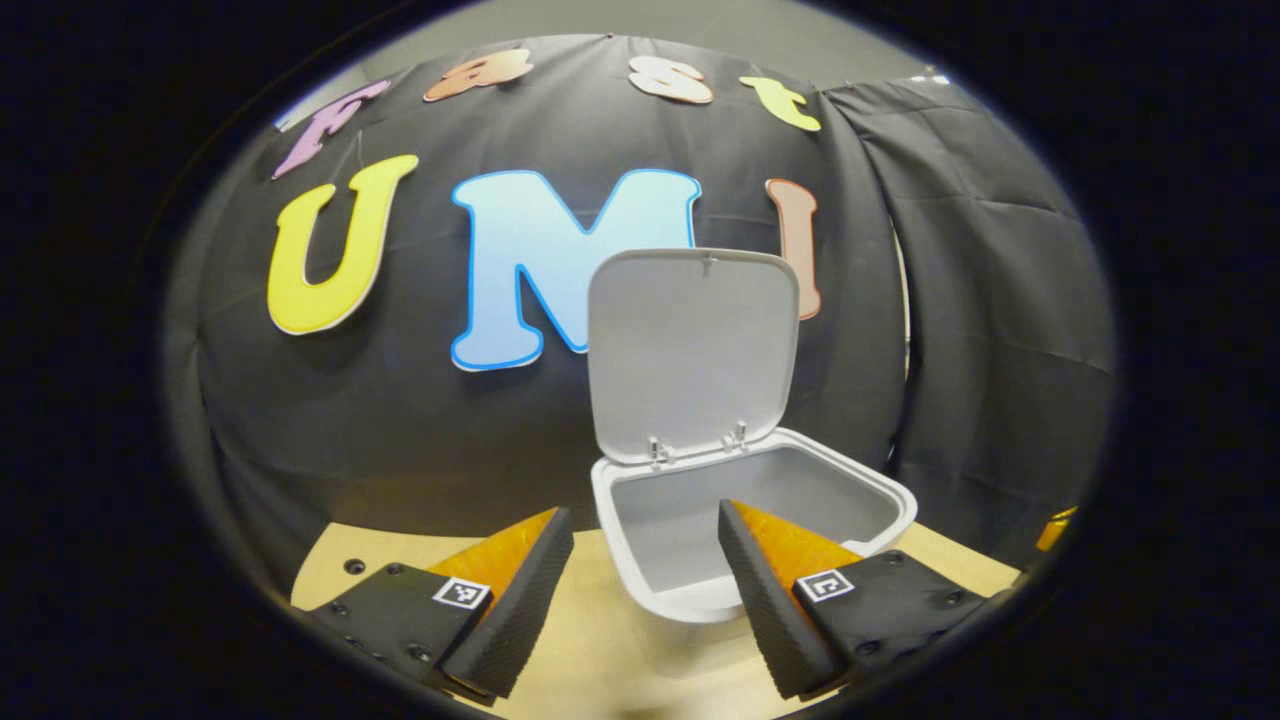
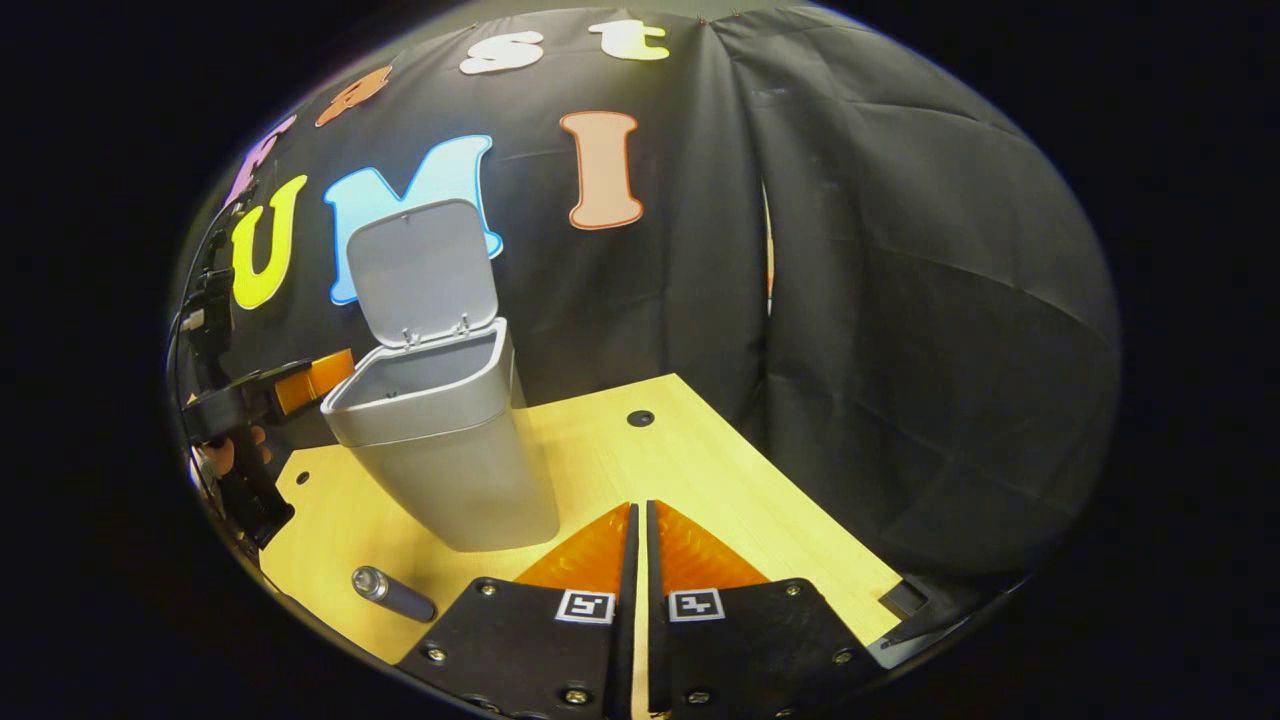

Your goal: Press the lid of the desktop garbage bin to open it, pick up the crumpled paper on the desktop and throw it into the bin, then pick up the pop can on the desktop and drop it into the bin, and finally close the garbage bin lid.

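Right gripper view puts my right gripper [image 2: 640, 540] low over the near edge of the bench [image 2: 720, 470], its fingers pressed together with nothing between them. Just off to the side, at the near-left corner of the bench, the pop can [image 2: 392, 594] lies on its side, well below the rim of the garbage bin [image 2: 450, 450]. I cannot see the crumpled paper in either view, so I can't say whether it is already in the bin or simply out of frame. I judge that as the first risk: going for the can out of order.

The can on its side could roll toward the bench edge if I nudge it with closed fingers, so I would spread them before coming down.

Left gripper view has my left gripper [image 1: 645, 560] hovering just in front of the bin's rim, fingers spread and empty, one of them overlapping the opening. The lid [image 1: 692, 350] stands upright on its hinge at the far side, backed by the black cloth [image 1: 400, 430]. A careless sweep with the left hand could knock the lid shut early or shove the bin, which looks light, toward the far edge. A drop from too far out could bounce off the rim.
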`<state>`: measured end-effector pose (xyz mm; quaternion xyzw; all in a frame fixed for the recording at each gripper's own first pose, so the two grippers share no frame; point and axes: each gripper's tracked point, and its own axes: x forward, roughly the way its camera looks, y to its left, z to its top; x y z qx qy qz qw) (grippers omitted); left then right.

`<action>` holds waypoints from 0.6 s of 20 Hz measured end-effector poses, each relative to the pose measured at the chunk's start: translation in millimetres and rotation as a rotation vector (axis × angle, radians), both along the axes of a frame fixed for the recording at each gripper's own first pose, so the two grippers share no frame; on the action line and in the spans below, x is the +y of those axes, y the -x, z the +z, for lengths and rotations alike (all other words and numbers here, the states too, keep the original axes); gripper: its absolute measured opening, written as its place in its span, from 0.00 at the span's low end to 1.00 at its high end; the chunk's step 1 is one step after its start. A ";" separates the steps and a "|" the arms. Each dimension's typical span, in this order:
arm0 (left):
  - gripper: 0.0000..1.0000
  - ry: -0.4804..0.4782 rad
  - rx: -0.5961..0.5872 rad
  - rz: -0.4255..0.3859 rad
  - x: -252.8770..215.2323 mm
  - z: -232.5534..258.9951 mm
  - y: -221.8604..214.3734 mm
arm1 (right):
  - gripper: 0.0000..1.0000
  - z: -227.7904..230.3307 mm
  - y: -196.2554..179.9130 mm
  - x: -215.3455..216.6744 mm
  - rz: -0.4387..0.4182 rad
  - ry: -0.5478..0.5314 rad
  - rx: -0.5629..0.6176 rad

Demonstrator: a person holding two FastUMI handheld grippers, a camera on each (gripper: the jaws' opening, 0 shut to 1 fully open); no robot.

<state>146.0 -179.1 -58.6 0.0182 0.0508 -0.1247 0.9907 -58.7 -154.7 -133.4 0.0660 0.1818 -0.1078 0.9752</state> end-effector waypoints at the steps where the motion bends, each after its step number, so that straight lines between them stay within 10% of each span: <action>1: 0.98 -0.003 -0.004 0.014 9.7 1.3 2.7 | 0.06 -1.4 -3.4 6.5 0.017 -0.001 0.001; 12: 1.00 -0.036 -0.001 0.223 146.1 -0.7 35.0 | 0.06 -14.3 -37.8 106.9 0.256 -0.016 0.024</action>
